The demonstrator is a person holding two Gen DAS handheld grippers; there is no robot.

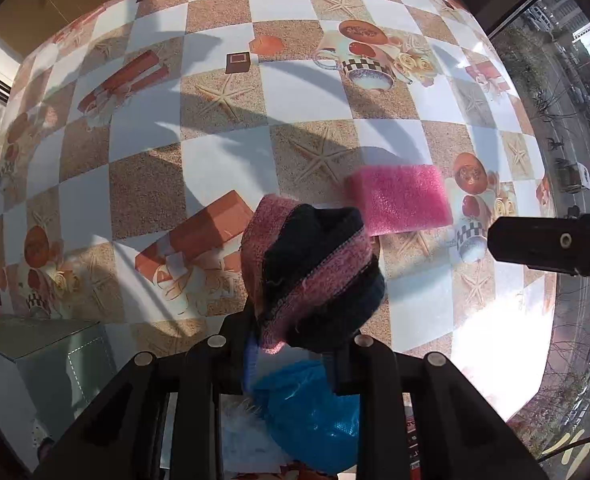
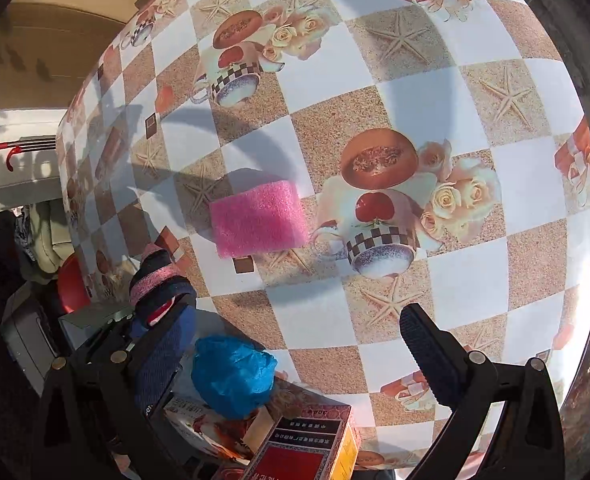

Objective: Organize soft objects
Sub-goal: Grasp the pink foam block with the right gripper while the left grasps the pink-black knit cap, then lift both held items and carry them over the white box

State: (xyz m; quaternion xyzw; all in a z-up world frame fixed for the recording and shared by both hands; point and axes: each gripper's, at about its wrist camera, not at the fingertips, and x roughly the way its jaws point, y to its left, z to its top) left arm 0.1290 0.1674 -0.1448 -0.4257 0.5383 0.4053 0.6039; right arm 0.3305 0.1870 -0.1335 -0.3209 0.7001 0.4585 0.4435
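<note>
Left gripper (image 1: 295, 344): clenched on the striped knit item, pointing down at the table; its dark frame also shows at the lower left of the right wrist view.
Striped knit item (image 1: 313, 272): soft bundle in pink and black bands, pinched between the left fingers and raised above the tablecloth; seen again in the right wrist view (image 2: 159, 284).
Pink sponge (image 2: 259, 218): rectangular foam block lying flat on the table, just beside the knit bundle in the left wrist view (image 1: 401, 200), touched by neither gripper.
Blue crumpled item (image 2: 233, 376): soft, shiny blue wad resting at the near table edge, below the left gripper (image 1: 311, 412).
Right gripper (image 2: 291, 360): released, jaws standing wide apart with nothing between them, held over the near part of the table.
Table (image 2: 475, 240): round, covered by a checked cloth printed with starfish, cups, roses and gift boxes.
Printed carton (image 2: 307, 444): red, black and yellow box at the near table edge, next to the blue wad.
</note>
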